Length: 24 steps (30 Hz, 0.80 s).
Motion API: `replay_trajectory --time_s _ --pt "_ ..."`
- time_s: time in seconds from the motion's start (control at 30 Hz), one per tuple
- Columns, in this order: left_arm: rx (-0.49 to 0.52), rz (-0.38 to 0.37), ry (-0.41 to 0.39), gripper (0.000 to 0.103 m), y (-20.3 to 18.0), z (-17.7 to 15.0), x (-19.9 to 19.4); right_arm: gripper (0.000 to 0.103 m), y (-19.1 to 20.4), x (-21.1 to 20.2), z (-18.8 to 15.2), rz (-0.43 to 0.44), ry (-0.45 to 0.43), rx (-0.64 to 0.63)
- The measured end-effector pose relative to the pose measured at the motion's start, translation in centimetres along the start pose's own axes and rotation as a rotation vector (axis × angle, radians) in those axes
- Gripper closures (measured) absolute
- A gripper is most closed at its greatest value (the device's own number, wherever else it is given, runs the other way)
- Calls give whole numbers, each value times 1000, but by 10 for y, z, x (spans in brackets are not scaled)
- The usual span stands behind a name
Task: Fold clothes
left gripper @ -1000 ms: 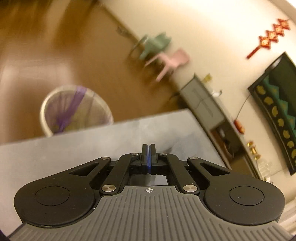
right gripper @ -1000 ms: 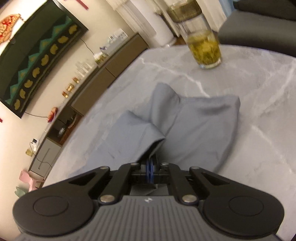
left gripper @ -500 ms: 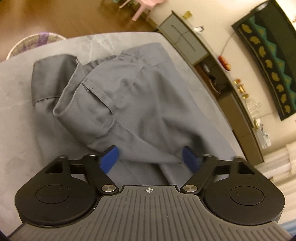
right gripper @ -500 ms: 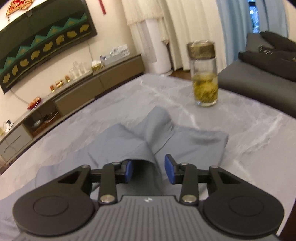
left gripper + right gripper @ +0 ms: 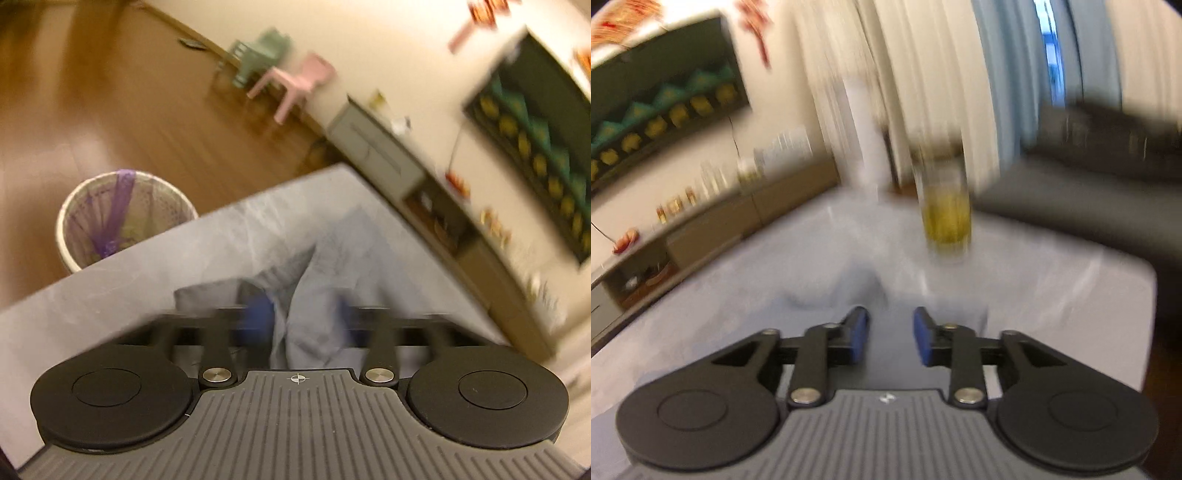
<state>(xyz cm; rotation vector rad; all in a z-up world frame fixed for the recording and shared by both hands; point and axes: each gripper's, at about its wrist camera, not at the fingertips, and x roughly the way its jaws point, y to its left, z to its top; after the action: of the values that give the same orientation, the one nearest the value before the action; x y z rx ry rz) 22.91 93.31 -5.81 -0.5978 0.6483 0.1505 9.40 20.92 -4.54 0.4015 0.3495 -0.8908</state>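
A grey garment lies crumpled on the grey marble table. In the blurred left wrist view my left gripper is open, and a raised fold of the cloth stands between its blue pads. In the right wrist view, also blurred, the garment lies ahead of my right gripper. This gripper is open and empty, with its blue pads apart just above the cloth.
A glass jar of yellow-green tea stands on the table beyond the right gripper. A white waste basket with a purple bag stands on the wooden floor past the table edge. A dark sofa is at the right, and a low cabinet lines the wall.
Both views have swung and blurred with fast motion. The left gripper's jaws have narrowed around a fold of the garment. The right gripper's jaws have spread wider and moved toward the jar.
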Motion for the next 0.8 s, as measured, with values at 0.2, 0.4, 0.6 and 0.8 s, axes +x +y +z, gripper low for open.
replay_trajectory --time_s 0.2,0.4,0.6,0.8 --pt "235 -18 85 35 -24 -17 25 46 107 -124 -51 371 -332 -440" --pt "386 -7 137 63 -47 -14 56 36 241 -184 -185 889 -236 -1127" --pt "373 -160 164 103 -33 10 48 93 315 -191 -269 892 -354 -1514" --pt "-65 -462 155 103 31 69 34 102 296 -204 -231 948 -315 -1417"
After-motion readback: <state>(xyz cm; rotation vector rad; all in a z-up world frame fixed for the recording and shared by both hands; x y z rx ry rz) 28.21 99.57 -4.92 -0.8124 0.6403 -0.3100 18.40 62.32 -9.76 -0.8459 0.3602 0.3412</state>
